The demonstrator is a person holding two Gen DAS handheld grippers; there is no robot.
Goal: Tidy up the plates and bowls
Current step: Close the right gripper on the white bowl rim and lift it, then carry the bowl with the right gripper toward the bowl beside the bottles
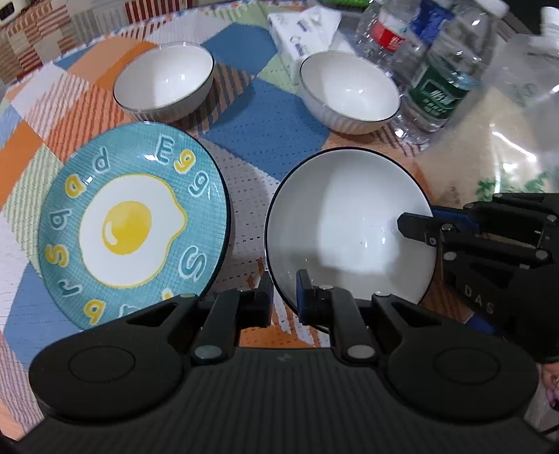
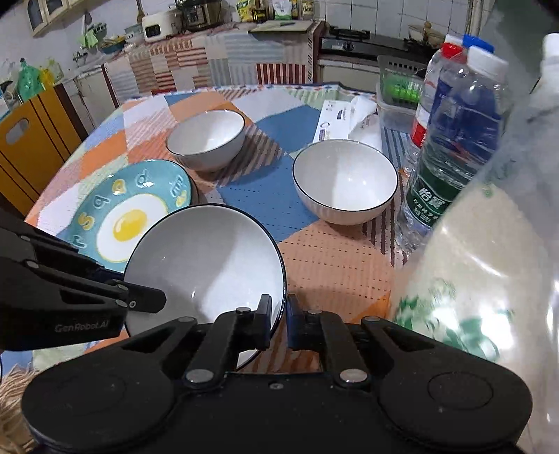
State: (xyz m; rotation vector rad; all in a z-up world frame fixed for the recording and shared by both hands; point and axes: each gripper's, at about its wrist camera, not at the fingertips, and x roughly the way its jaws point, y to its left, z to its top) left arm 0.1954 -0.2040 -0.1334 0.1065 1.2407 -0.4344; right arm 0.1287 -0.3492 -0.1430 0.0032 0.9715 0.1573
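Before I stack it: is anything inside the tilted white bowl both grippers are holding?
Nothing loose shows inside the tilted white bowl: only glazed white interior. The left gripper and right gripper each have one finger over the rim inside, covering small patches. What lies under the bowl is hidden.

A home kitchen: a gas stove (image 2: 349,35) at upper right of the right wrist view, a rice cooker (image 2: 159,24) on the cloth-draped counter (image 2: 223,59) at top, tiled walls behind
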